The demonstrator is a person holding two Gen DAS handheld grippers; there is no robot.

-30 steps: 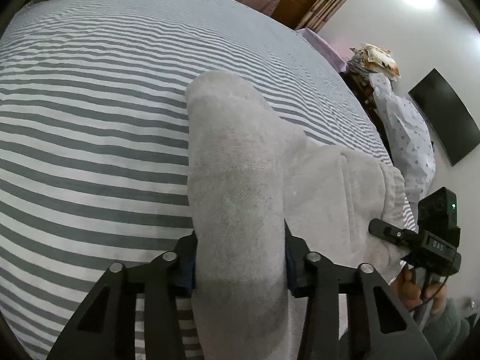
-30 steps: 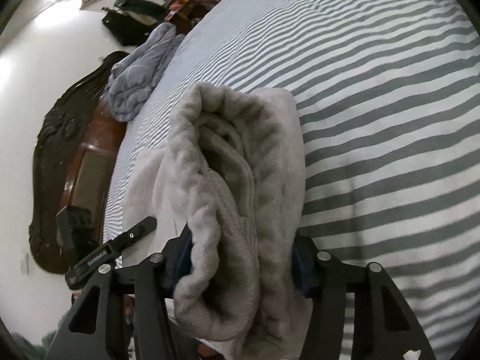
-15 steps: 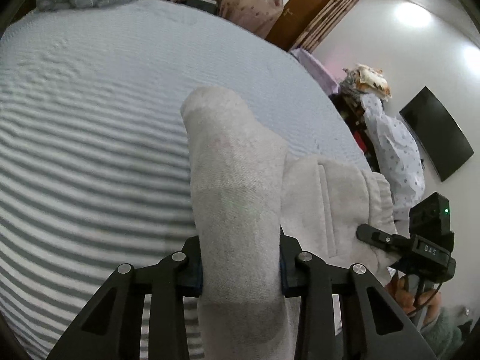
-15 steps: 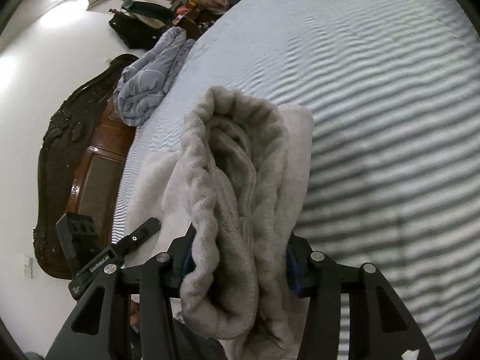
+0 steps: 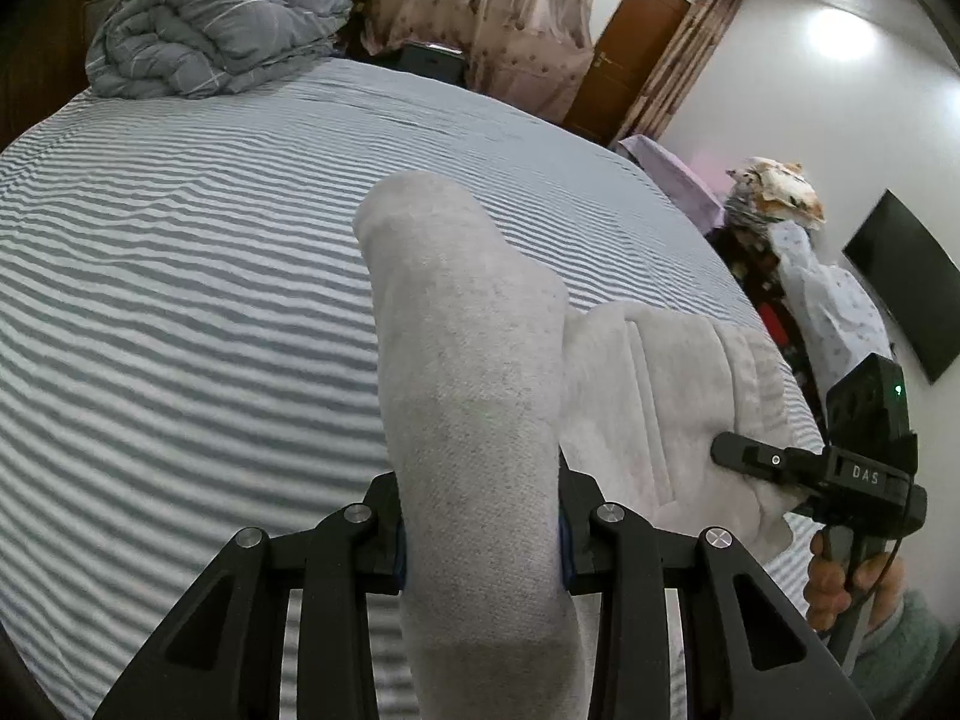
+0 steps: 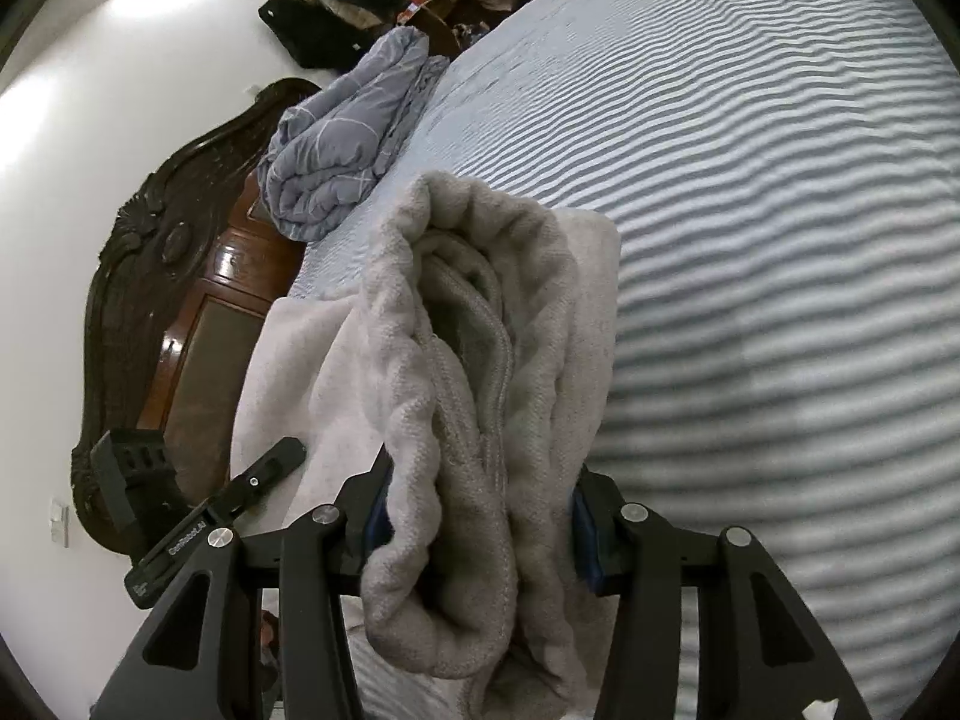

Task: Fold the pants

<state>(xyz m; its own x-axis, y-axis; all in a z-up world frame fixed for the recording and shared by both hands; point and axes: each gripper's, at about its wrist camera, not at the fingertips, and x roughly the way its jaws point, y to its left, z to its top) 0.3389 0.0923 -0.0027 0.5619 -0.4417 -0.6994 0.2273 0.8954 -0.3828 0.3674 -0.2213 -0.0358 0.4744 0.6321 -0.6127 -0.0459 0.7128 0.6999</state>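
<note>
Light grey fleece pants [image 5: 474, 372] hang bunched between both grippers above a grey-and-white striped bed [image 5: 180, 300]. My left gripper [image 5: 480, 531] is shut on a thick fold of the pants, which rises in front of the camera. My right gripper [image 6: 480, 516] is shut on the gathered waistband end of the pants [image 6: 480, 324], with its ribbed edge and cord showing. The right gripper [image 5: 840, 468] shows at the lower right of the left wrist view, held by a hand. At the lower left of the right wrist view the left gripper [image 6: 198, 516] shows. The fingertips are hidden by cloth.
A rolled grey-blue duvet [image 5: 204, 42] lies at the head of the bed by a dark carved headboard [image 6: 156, 324]. Beyond the bed are a curtain [image 5: 498, 12], a wooden door [image 5: 636, 54], a wall-mounted television [image 5: 906, 288] and piled clothes [image 5: 828, 300].
Both grippers rose and travelled across the bed with the pants held between them; more of the room, the duvet and headboard came into view. The grips stayed on the cloth.
</note>
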